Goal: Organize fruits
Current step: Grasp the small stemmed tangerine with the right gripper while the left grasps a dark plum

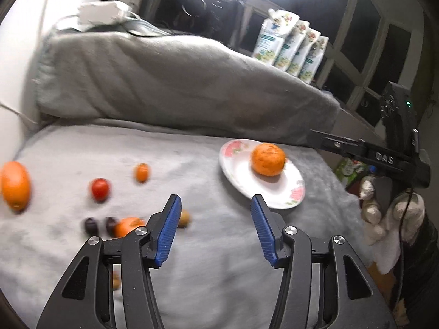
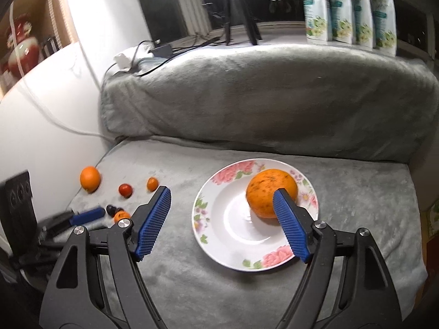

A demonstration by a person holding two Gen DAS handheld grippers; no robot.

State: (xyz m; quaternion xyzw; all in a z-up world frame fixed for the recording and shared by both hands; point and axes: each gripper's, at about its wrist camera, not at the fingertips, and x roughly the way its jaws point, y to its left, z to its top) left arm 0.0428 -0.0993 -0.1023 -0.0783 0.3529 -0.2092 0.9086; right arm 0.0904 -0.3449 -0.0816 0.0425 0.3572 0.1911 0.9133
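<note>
— What lines the windowsill at upper right?
— Four floral-printed pouches, standing upright side by side.
— And left of them?
— A black tripod, with a black adapter and cables on the grey cushion.

Left hand-held gripper: 2 black angular arms, ribbed blue pads, round silver screws at pivots. Right hand-held gripper: same build; from the left camera its black body reads "DAS", shows a small green light and a thin black cable. Hand wears a white fuzzy glove.
</note>
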